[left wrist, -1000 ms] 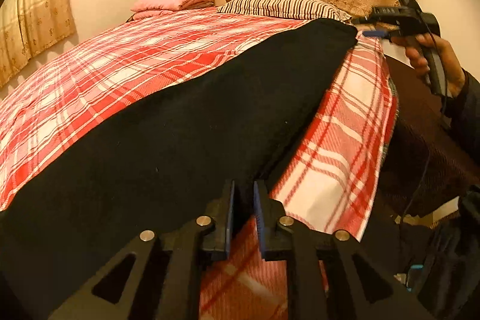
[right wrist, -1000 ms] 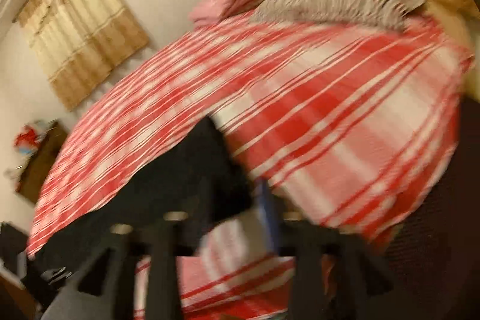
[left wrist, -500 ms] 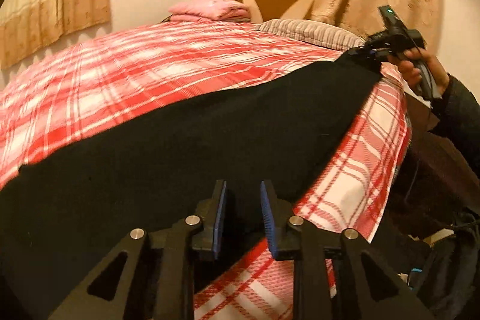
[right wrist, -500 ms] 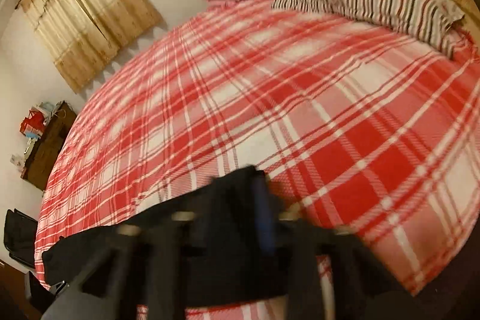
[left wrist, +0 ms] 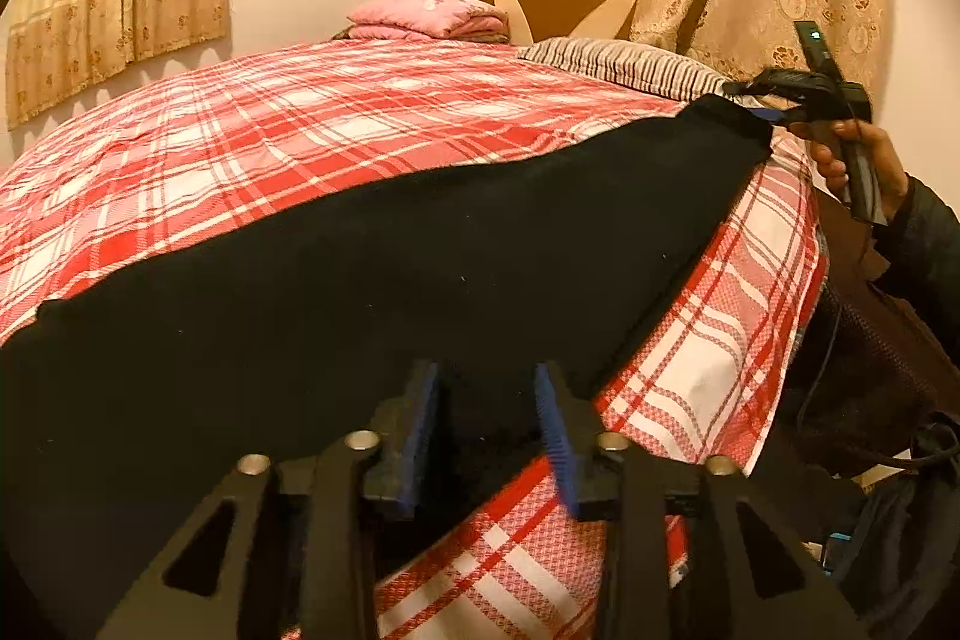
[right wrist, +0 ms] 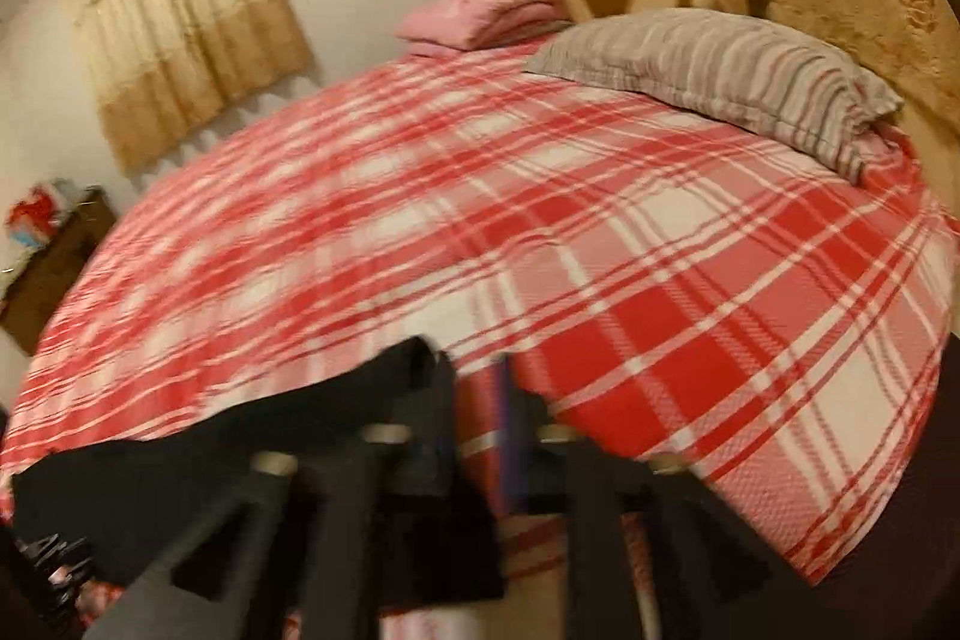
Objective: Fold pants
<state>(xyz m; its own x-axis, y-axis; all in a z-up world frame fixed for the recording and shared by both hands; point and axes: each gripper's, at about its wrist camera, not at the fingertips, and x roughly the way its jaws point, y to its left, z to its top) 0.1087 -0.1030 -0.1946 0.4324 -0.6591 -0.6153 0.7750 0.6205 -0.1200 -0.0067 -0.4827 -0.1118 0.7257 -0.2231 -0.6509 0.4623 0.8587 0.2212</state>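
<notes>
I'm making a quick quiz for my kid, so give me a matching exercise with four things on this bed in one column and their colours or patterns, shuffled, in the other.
Things:
1. pants
2. bedspread
3. pillow
4. folded blanket

Looks:
A. grey stripes
B. plain pink
C. black
D. red and white plaid

Pairs: 1-C, 2-D, 3-A, 4-B

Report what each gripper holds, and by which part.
Nothing is gripped. Left gripper is opening over the black pants' near edge; right gripper is opening beside their far corner.
</notes>
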